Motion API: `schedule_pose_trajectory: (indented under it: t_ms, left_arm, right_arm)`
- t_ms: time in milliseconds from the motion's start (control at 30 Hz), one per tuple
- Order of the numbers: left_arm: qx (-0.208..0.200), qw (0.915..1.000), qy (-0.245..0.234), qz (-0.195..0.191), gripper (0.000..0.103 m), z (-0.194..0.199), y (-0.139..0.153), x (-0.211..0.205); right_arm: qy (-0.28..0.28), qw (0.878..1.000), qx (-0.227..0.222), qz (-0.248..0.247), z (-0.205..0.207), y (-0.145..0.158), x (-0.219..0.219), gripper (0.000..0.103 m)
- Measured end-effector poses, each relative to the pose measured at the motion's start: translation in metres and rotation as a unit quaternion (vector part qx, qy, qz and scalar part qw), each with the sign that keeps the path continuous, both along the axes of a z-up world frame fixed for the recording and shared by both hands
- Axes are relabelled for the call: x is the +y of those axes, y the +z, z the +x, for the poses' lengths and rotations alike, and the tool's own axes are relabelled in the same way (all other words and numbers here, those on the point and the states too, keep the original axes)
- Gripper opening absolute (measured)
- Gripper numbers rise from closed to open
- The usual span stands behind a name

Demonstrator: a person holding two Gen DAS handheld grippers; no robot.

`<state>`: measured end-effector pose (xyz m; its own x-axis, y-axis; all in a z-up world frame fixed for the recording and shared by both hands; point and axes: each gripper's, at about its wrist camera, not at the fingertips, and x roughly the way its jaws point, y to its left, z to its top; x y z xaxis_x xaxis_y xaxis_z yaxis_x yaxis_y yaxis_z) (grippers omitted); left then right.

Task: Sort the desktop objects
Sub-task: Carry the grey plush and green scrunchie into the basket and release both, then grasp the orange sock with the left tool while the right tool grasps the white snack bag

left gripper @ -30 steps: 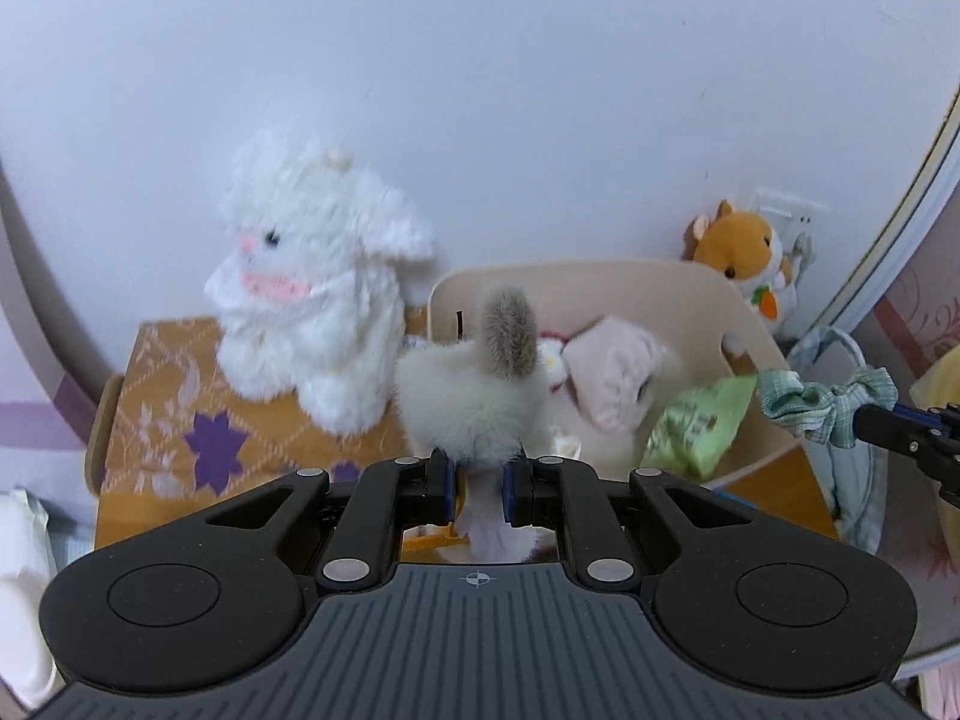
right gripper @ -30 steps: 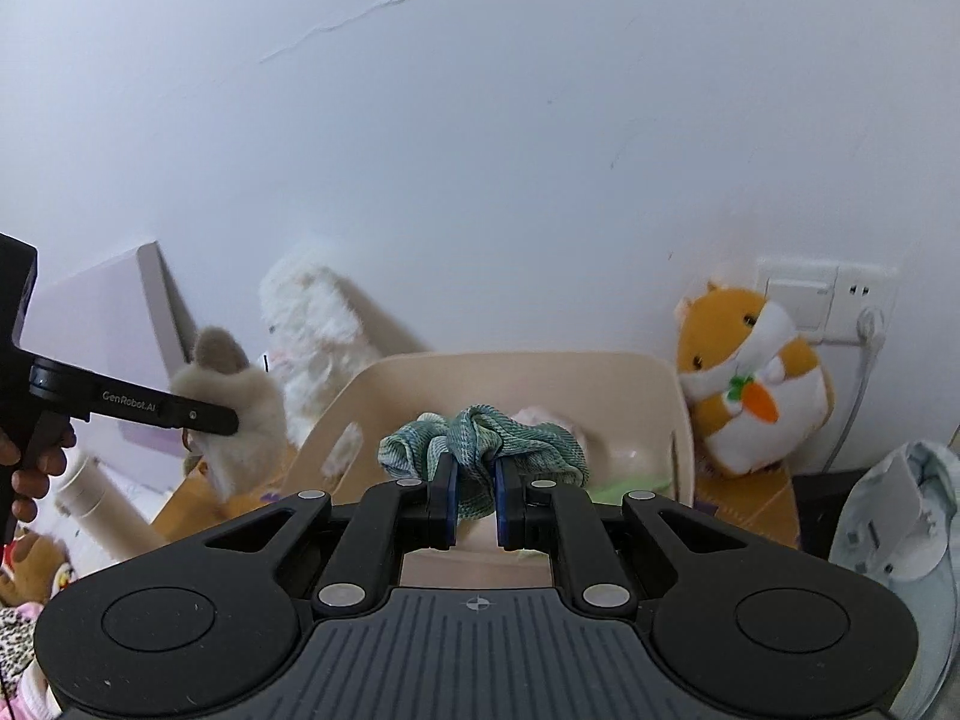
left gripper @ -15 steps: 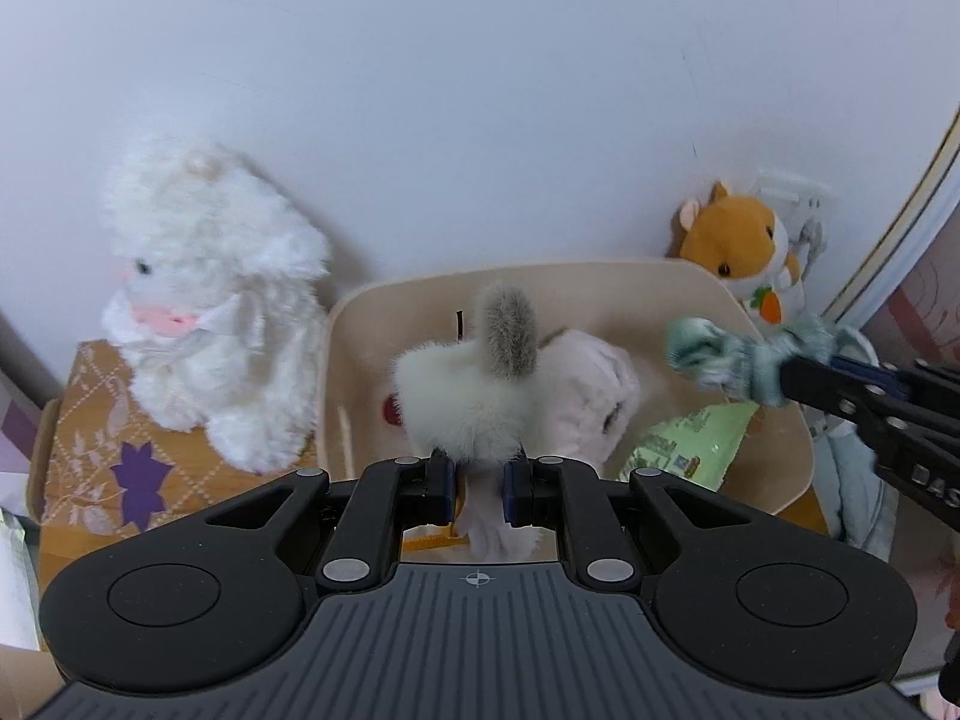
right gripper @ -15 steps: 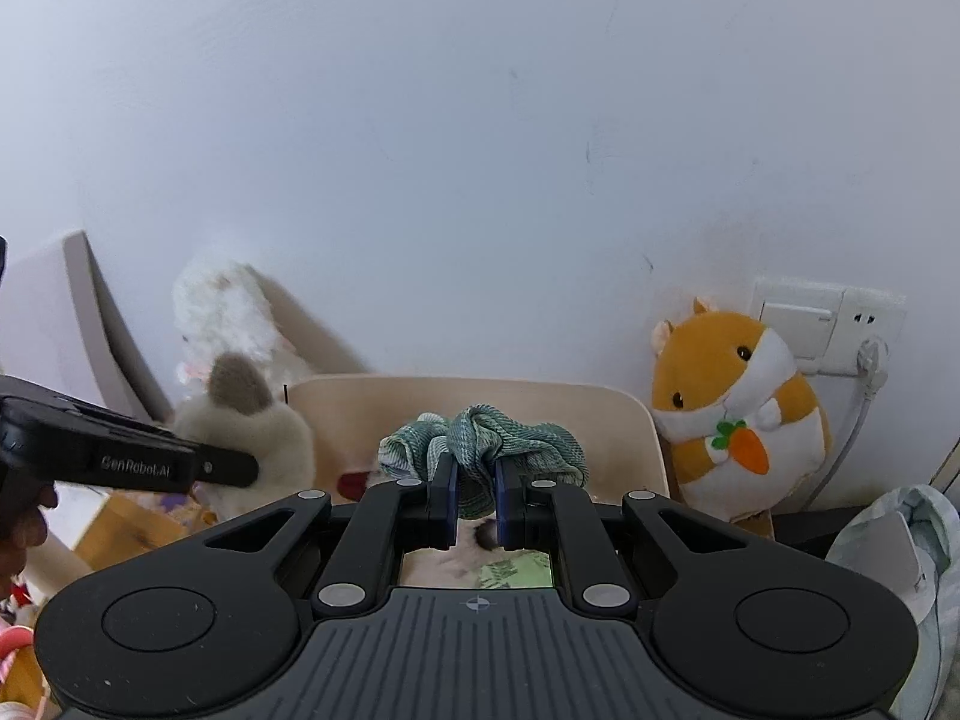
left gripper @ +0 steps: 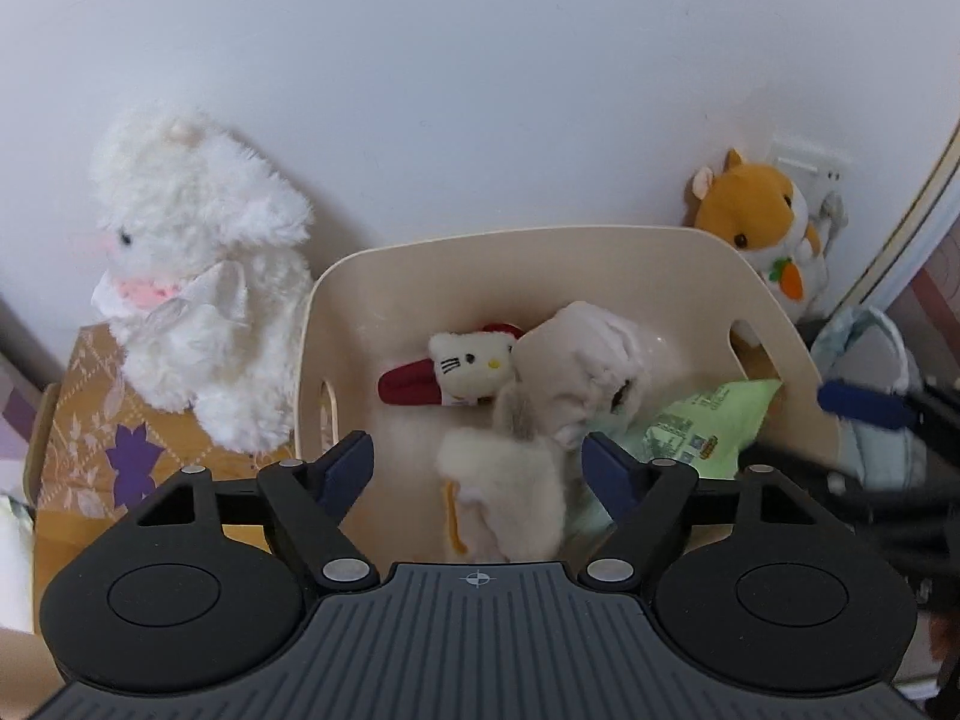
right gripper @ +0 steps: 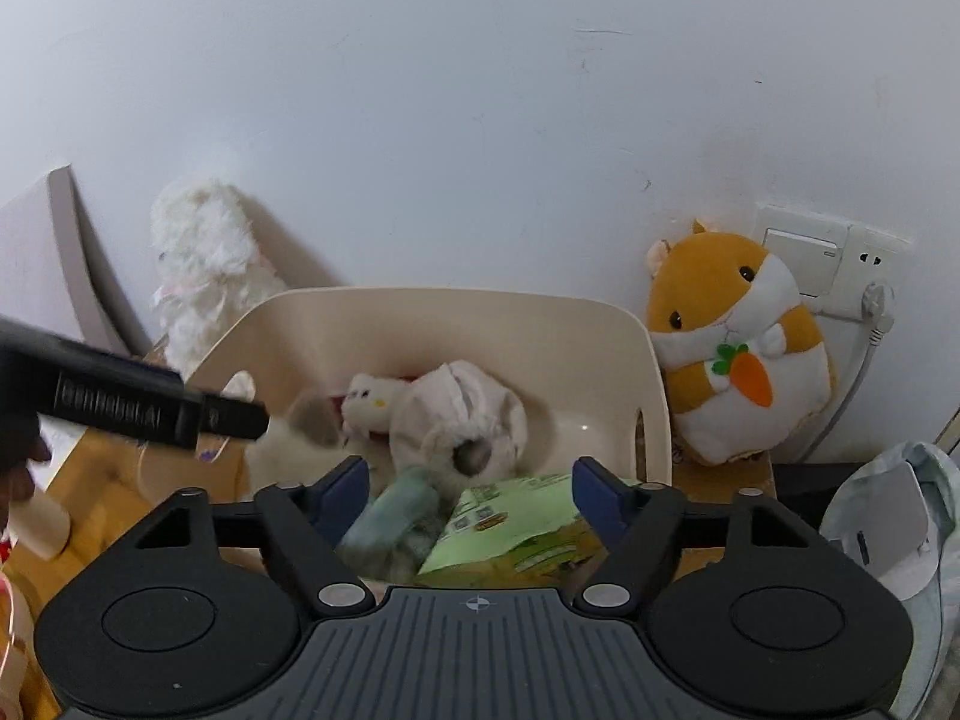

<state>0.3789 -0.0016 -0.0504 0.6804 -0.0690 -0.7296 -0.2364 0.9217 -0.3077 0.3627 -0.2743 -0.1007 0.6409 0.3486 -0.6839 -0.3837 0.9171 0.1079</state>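
Desktop objects under sorting are collecting in the cream bin point(left gripper: 600, 252), which serves as the landmark for this report.

Left of the bin, a white plush lamb point(left gripper: 192, 276) sits on a patterned orange box point(left gripper: 96, 432), outside the bin and apparently not sorted, if it belongs to the task at all.

Inside the bin, at its left side, lies a small cat plush with a red bow point(left gripper: 468, 366). Beside it, toward the centre, sits a pale pink plush point(left gripper: 582, 360). In front of these, a grey-white furry toy point(left gripper: 510, 492) lies at the near wall between the spread jaws of the left claw point(left gripper: 477, 471). That claw has just been opening and is released; its pads stand clear of the fur.

Further right within the bin, a green-white cloth scrunchie point(right gripper: 396, 516) lies blurred between the parted jaws of the right claw point(right gripper: 471, 489), beside a green snack packet point(right gripper: 516, 522). This claw has likewise just been opening and grips nothing.

Right of the bin, against the wall, stands an orange hamster plush point(right gripper: 738, 348), outside the bin.

Assessment: two items just deposited, five now in the bin. Whether the lamb and hamster are still to be sorted cannot be determined.
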Motion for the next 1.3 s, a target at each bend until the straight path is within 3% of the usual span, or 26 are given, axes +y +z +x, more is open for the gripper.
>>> schedule_pose_trajectory:
  t_ms: [67,133,267,467,700,933,1300]
  left_arm:
    - [0.004,0.9998,0.002,-0.019,0.078,-0.005,-0.001,0.005]
    - [0.001,0.9995,0.003,-0.032,0.078,-0.011,-0.001,0.008]
    - [-0.008,0.9997,0.01,-0.023,0.079,-0.027,0.0,0.011]
    - [-0.012,0.9994,0.023,-0.021,0.079,-0.061,-0.004,0.015]
    - [0.017,0.9998,-0.004,-0.013,0.079,-0.106,-0.026,0.016]
    - [0.07,0.9971,-0.029,0.002,0.079,-0.14,-0.071,0.014]
    - [0.109,0.9915,-0.064,0.031,0.079,-0.149,-0.111,-0.002]
  right_arm:
    - [0.001,1.0,0.002,0.002,-0.007,0.0,-0.003,0.083]
    - [-0.012,1.0,0.01,0.011,-0.013,0.001,-0.007,0.103]
    - [-0.014,0.999,0.01,0.044,-0.031,0.005,-0.017,0.103]
    - [-0.021,0.999,0.002,0.042,-0.068,0.004,-0.034,0.103]
    - [-0.008,0.999,0.031,-0.006,-0.11,-0.023,-0.051,0.103]
    - [0.022,0.997,0.049,-0.056,-0.145,-0.048,-0.054,0.103]
    - [0.074,0.99,0.021,-0.119,-0.157,-0.061,-0.027,0.103]
